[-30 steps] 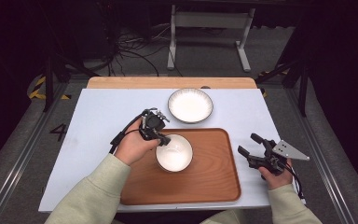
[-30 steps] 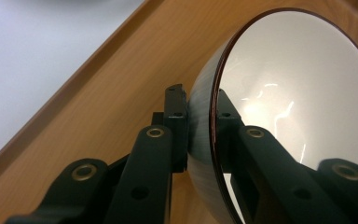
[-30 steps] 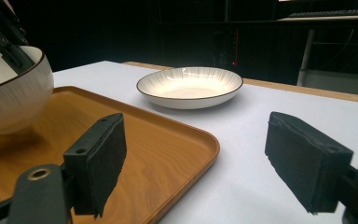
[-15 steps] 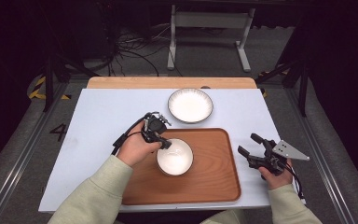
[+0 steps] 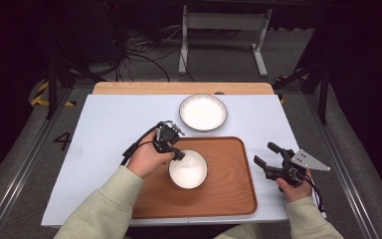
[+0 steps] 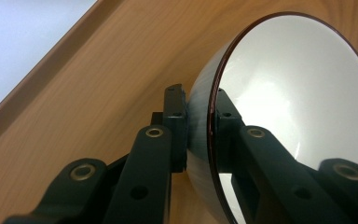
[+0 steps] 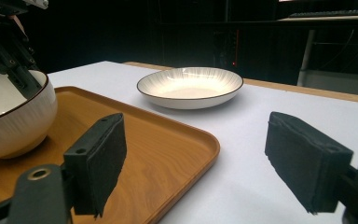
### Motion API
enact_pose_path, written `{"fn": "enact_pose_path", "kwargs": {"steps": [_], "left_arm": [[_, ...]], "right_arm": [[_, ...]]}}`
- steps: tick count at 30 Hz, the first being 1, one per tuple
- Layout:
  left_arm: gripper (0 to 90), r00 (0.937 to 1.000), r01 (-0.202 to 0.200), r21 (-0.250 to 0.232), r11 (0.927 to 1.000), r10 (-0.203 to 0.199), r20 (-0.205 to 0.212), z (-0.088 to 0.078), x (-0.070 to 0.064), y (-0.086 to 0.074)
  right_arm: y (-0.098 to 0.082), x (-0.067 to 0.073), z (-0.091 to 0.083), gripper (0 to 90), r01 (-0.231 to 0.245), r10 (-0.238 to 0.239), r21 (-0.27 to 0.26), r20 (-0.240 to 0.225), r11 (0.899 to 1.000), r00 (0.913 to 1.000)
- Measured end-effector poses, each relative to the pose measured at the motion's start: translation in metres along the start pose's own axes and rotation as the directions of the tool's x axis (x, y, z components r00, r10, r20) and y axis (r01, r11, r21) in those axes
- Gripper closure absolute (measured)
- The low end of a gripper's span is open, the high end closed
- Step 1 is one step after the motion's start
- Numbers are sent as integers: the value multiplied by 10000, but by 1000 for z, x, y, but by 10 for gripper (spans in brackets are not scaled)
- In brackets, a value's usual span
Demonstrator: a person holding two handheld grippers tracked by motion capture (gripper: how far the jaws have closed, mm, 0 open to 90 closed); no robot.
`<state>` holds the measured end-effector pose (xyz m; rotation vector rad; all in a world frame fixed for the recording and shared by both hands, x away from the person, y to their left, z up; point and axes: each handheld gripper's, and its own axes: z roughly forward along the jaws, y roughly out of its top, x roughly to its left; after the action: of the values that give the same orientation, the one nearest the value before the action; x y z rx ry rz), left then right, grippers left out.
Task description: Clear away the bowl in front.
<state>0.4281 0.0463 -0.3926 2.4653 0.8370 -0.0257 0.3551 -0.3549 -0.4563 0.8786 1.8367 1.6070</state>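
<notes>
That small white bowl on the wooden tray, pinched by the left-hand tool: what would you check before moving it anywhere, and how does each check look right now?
1. Grip on the rim: the left gripper has one jaw inside and one outside the small bowl's wall. Ok.
2. Bowl contents: inside looks empty. Ok.
3. Bowl's seat: in the right gripper view it rests on the tray; whether it sits flat, cannot tell.
4. Right gripper: open, off the tray's right edge, holding nothing. Ok.
5. Wide plate: empty, on the white table beyond the tray, apart from it. Ok.
6. Grip firmness: cannot tell.
</notes>
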Motion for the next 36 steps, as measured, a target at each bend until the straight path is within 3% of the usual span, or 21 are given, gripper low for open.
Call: {"fn": "enact_pose_path", "kwargs": {"steps": [10,25,28,34,36], "left_arm": [[807,10000,-84,-23,10000,84,5,0,0,0],[776,9986,-149,17,9999,150,-508,-1,4,-2],[739,9994,-29,-260,9997,20,-347,0,4,-3],[532,9991,-151,-940,9955,114,-403,-4,2,-3],[480,9988,-361,-1213,9920,317,-381,-8,0,-4]], "right_arm": [[0,0,0,209,-36,36,-10,22,10000,10000],[0,0,0,209,-51,51,-4,28,10000,10000],[0,0,0,209,-44,44,-2,26,10000,10000],[0,0,0,208,-5,5,4,11,10000,10000],[0,0,0,208,-23,23,4,16,10000,10000]]}}
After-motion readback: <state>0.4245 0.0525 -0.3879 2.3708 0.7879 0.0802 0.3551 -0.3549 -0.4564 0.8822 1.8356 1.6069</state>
